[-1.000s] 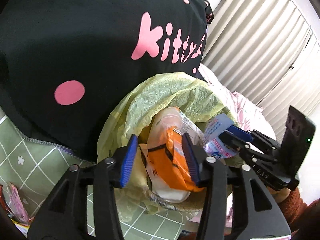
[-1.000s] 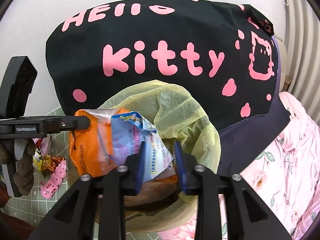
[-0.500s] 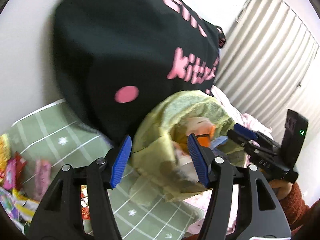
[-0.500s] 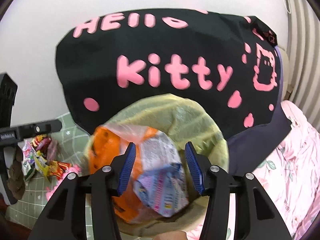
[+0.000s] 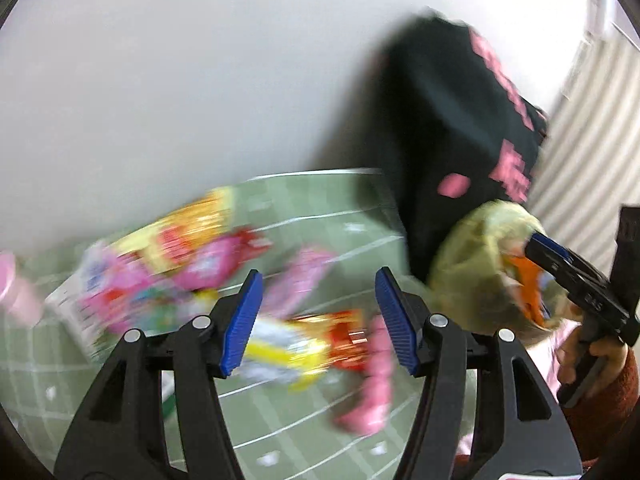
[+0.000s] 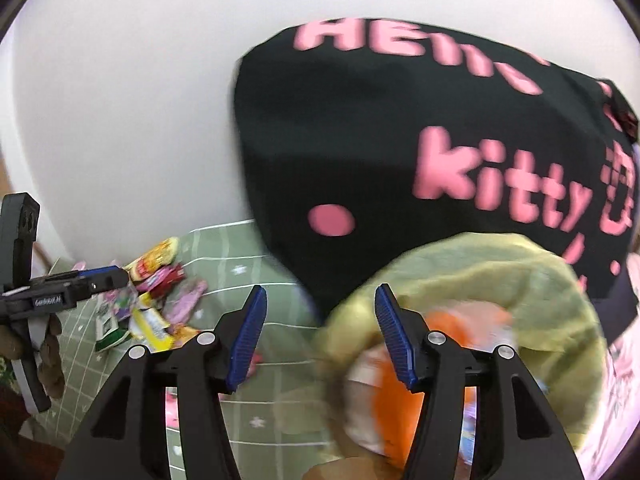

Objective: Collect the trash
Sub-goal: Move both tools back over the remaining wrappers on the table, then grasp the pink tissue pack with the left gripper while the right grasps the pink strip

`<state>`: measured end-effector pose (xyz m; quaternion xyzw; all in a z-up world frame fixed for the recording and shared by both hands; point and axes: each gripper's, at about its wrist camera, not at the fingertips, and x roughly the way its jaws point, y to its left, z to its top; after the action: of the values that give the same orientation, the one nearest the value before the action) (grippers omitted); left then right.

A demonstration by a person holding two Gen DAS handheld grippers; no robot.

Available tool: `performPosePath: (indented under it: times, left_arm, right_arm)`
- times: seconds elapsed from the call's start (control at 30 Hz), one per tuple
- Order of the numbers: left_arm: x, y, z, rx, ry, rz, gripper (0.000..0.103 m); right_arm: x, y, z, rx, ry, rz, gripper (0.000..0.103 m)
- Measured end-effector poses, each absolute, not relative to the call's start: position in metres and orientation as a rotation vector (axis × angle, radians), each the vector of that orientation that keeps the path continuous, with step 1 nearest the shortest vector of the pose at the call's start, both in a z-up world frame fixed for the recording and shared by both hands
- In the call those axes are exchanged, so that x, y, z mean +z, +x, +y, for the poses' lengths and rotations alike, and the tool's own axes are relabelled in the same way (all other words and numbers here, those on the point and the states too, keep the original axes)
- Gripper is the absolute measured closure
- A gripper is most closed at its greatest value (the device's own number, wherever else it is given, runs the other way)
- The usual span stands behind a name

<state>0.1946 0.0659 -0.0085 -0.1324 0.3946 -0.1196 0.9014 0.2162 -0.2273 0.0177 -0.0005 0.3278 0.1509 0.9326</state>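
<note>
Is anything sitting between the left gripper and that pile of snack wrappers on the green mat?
Nothing visible does. The left gripper is open and empty, and the wrappers lie in the open on the green mat, though blurred.

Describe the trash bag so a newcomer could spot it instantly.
Start at the big black cushion with pink lettering propped against the white wall. Directly in front of its lower edge sits the crinkled yellow-green plastic trash bag, mouth open, with an orange wrapper inside. Unlike the loose, colourful snack wrappers scattered on the green grid mat, it is one large, single-colour sack.
</note>
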Motion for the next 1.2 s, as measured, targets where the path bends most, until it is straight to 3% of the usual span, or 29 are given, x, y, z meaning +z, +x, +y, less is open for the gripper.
performPosePath:
  times: [0.3, 0.6, 0.9, 1.07, 1.17, 1.2]
  left_arm:
    - [-0.043, 0.151, 0.170, 0.019, -0.430, 0.832, 0.047]
    - [-0.058, 0.132, 0.200, 0.059, -0.469, 0.830, 0.047]
    - [-0.054, 0.145, 0.202, 0.029, -0.463, 0.789, 0.046]
    - [-0.056, 0.157, 0.205, 0.008, -0.458, 0.791, 0.046]
    - [-0.057, 0.165, 0.206, 0.000, -0.455, 0.789, 0.046]
    - [-0.057, 0.167, 0.207, -0.001, -0.455, 0.790, 0.046]
  right_arm:
    - [-0.008, 0.234, -0.149, 0.472, -0.066, 0.738, 0.050]
    - [-0.043, 0.237, -0.086, 0.546, -0.098, 0.819, 0.050]
    - [-0.078, 0.273, -0.076, 0.535, 0.119, 0.951, 0.050]
    - [-0.088, 0.295, -0.072, 0.550, 0.186, 0.990, 0.063]
    - [-0.085, 0.302, -0.069, 0.591, 0.186, 0.990, 0.076]
    - [-0.083, 0.302, -0.068, 0.595, 0.176, 0.987, 0.086]
